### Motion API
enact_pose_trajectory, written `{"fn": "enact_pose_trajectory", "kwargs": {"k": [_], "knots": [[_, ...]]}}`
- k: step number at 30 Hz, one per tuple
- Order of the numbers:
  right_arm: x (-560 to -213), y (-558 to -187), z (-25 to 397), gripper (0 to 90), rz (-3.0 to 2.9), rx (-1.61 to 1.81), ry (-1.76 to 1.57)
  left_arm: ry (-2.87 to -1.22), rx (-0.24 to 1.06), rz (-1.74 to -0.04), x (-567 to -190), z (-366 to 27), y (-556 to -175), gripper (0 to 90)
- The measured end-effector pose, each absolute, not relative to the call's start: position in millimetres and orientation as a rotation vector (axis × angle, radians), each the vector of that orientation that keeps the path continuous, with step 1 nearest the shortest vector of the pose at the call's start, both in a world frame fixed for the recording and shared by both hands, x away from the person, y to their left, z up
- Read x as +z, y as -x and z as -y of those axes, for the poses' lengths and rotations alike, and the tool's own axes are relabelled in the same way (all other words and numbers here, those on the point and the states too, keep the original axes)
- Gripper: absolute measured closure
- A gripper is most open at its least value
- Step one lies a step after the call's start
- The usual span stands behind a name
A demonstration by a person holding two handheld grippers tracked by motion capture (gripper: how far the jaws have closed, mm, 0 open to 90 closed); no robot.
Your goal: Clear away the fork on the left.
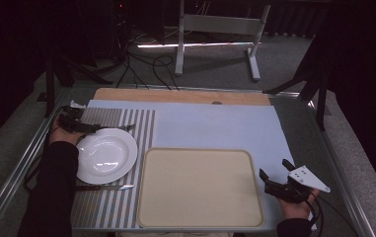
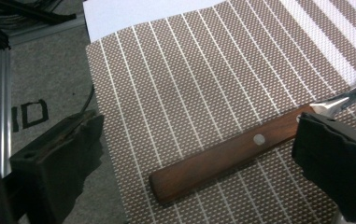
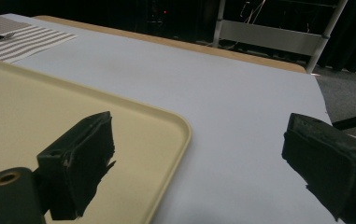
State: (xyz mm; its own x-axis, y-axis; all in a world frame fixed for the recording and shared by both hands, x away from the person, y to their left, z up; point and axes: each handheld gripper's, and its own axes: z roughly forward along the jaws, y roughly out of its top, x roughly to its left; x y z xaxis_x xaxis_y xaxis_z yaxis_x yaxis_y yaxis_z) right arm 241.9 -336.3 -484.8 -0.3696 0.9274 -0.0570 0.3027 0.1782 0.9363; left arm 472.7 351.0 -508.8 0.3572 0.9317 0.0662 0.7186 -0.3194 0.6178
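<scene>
A fork with a brown wooden handle (image 2: 231, 156) lies on the striped placemat (image 2: 189, 74); its metal neck (image 2: 348, 95) runs off to the right. My left gripper (image 2: 199, 135) is open, one jaw on each side of the handle and neither touching it. In the high view this gripper (image 1: 91, 127) sits at the placemat's far left, just behind the white plate (image 1: 105, 155), with the fork (image 1: 119, 128) along the plate's far rim. My right gripper (image 1: 274, 169) is open and holds nothing, hovering right of the beige tray (image 1: 200, 187). In its own view the right gripper (image 3: 199, 130) straddles the tray's corner (image 3: 175, 126).
A knife (image 1: 104, 187) lies on the placemat in front of the plate. A pale blue cover (image 1: 215, 128) spans the table, with a wooden strip (image 1: 175, 95) at its far edge. Metal rails border the table. Cables and a stand's legs (image 1: 215, 44) lie on the floor beyond.
</scene>
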Motion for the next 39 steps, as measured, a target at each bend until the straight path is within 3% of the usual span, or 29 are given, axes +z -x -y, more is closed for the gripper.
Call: {"fn": "enact_pose_trajectory", "kwargs": {"k": [5, 12, 16, 28, 31, 39], "knots": [[-485.3, -242.1, 336.1, 8.9, -1.793, 1.192, -1.165, -2.17, 0.594, -1.403, -511.9, -349.6, -472.3, 11.7], [-485.7, -242.0, 336.3, 8.9, -1.796, 1.195, -1.167, -2.217, 0.503, -1.36, -511.3, -349.0, -476.6, 21.6], [-486.0, -241.6, 336.8, 8.9, -1.794, 1.195, -1.172, -2.225, 0.408, -1.331, -511.6, -349.1, -479.0, 35.5], [-486.2, -239.9, 338.7, 9.0, -1.792, 1.191, -1.178, -2.266, 0.331, -1.306, -509.5, -350.8, -482.0, 43.4], [-485.9, -239.0, 339.3, 9.0, -1.786, 1.191, -1.181, -2.31, 0.332, -1.282, -507.1, -351.1, -480.2, 55.0], [-486.1, -239.3, 338.7, 9.0, -1.791, 1.19, -1.178, -2.345, 0.326, -1.281, -504.3, -346.6, -478.7, 74.5]]}}
